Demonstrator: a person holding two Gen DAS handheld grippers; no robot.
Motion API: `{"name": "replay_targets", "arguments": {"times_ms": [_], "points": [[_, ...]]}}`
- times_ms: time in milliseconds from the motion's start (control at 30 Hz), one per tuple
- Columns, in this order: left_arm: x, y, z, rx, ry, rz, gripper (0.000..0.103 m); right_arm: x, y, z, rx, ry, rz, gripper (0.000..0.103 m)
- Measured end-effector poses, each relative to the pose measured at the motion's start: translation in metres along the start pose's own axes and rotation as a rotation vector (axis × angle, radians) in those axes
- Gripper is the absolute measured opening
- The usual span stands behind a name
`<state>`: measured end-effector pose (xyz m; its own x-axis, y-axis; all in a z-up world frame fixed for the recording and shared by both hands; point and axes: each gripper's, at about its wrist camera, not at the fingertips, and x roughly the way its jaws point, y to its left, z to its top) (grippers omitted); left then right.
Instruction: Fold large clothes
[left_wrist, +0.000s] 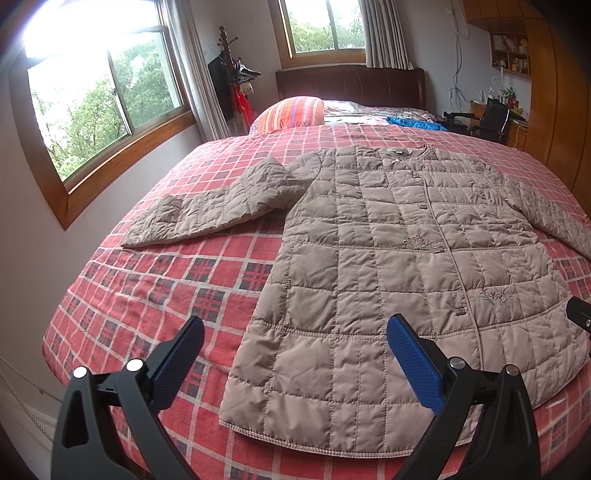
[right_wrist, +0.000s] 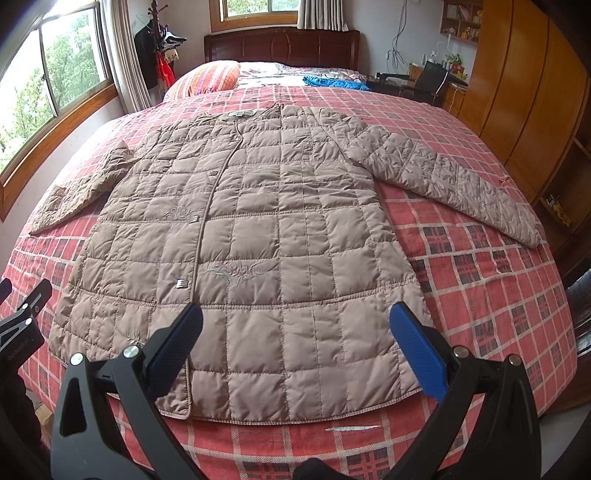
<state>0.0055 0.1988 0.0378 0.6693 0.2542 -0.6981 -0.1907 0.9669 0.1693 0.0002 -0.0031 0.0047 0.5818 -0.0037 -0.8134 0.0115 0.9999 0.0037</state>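
Lying flat, front up: quilted beige coat (right_wrist: 258, 236) on the plaid bedspread (right_wrist: 480, 280).
Sleeves spread; left gripper (left_wrist: 295, 354) and right gripper (right_wrist: 295, 350) gape wide, holding nothing.

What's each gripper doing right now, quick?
Left gripper: open, holding nothing, above the coat hem.
Right gripper: open, holding nothing, above the hem too.

A taupe quilted padded jacket (right_wrist: 258, 236) is seen spread flat, front up and both sleeves out, on a bed covered with a red plaid sheet (right_wrist: 480, 280), while the right claw (right_wrist: 295, 332), its blue-padded fingers (right_wrist: 417, 350) wide apart, is held above the hem.
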Motion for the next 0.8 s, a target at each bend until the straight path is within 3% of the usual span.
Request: {"name": "replay_targets", "arguments": {"times_ms": [800], "points": [[0.010, -0.004, -0.001, -0.002, 0.033, -0.020, 0.099, 0.008, -0.003, 0.003, 0.008, 0.005, 0.014, 0.100]]}}
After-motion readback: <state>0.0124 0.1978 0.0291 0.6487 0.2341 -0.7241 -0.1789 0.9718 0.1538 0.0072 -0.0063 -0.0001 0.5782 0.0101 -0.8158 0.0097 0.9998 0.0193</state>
